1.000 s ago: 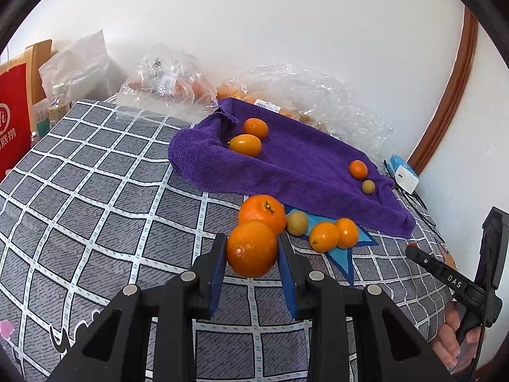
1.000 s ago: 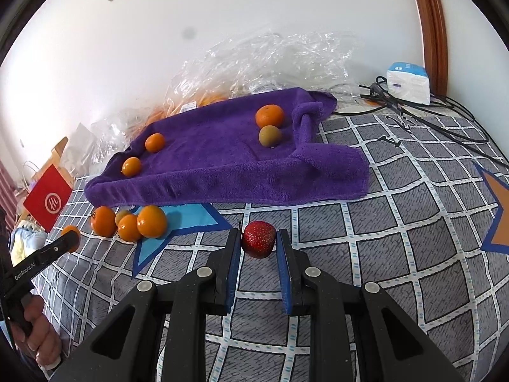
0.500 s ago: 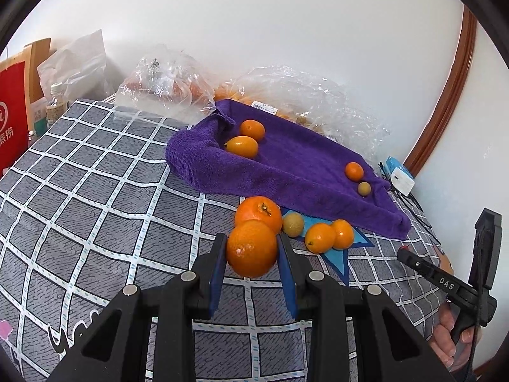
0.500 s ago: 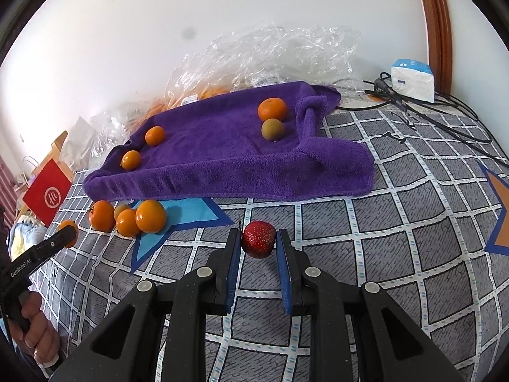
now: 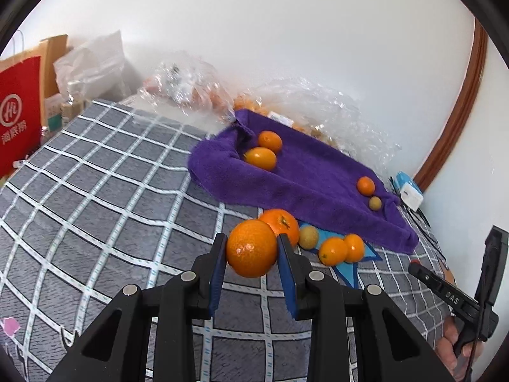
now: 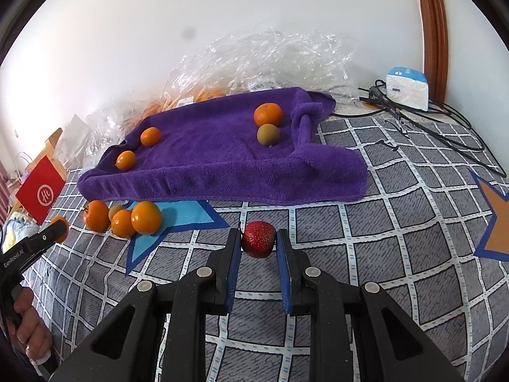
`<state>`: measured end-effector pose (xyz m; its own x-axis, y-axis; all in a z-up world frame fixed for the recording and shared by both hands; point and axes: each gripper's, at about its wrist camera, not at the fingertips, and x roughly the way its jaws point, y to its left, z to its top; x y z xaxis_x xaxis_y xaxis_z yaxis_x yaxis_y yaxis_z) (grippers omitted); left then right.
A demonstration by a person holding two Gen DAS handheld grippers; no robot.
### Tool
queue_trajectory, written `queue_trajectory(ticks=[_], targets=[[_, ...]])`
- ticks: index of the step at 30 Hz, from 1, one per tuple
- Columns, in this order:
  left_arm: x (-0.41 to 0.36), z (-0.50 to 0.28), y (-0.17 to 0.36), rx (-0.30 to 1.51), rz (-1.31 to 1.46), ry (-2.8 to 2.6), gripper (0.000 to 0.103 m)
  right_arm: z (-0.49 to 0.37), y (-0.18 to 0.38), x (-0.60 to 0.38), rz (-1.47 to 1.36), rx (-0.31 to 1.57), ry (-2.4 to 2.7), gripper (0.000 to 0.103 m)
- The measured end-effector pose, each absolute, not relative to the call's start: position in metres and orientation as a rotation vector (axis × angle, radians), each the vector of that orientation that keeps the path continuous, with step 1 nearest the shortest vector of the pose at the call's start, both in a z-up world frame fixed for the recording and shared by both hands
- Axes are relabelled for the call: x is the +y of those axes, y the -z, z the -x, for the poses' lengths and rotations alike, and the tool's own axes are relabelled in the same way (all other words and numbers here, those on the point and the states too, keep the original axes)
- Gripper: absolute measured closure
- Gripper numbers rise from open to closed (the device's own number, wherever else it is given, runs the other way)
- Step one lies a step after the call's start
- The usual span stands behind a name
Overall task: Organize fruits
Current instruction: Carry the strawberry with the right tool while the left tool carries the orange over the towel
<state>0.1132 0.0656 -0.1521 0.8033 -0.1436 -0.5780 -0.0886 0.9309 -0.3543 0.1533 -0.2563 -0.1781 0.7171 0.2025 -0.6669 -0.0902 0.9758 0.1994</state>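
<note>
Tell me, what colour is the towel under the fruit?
Purple; the towel shows best in the right wrist view.

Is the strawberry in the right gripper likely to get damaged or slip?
The strawberry looks soft and small, so a hard squeeze may bruise it. The right gripper holds it only at the pad tips; it might slip out.

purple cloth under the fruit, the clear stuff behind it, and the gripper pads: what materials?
Purple cloth: looks like plush microfibre or terry towel, matte, with fuzzy pile and soft folded edges. Clear stuff: thin plastic film or bags, glossy, crinkled, see-through with glare. Gripper pads: blue facing on black rigid fingers, probably rubber or foam; the exact material is not clear from these views.
</note>
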Motion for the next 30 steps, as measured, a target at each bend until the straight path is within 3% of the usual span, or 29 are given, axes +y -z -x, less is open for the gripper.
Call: queue_trajectory(ticks=[12, 21, 30], targets=[[0.072, -0.112, 0.124, 0.628, 0.339, 0.055, 0.073, -0.167, 0.120, -0.250, -0.085, 0.654, -0.145, 0.081], [0.062, -0.160, 0.082, 0.578, 0.246, 0.072, 0.073, -0.214, 0.083, -0.256, -0.144, 0.560, -0.148, 0.080], [0.050, -0.222, 0.089, 0.601, 0.219, 0.067, 0.073, -0.264, 0.116, -0.246, -0.134, 0.622, -0.155, 0.080]])
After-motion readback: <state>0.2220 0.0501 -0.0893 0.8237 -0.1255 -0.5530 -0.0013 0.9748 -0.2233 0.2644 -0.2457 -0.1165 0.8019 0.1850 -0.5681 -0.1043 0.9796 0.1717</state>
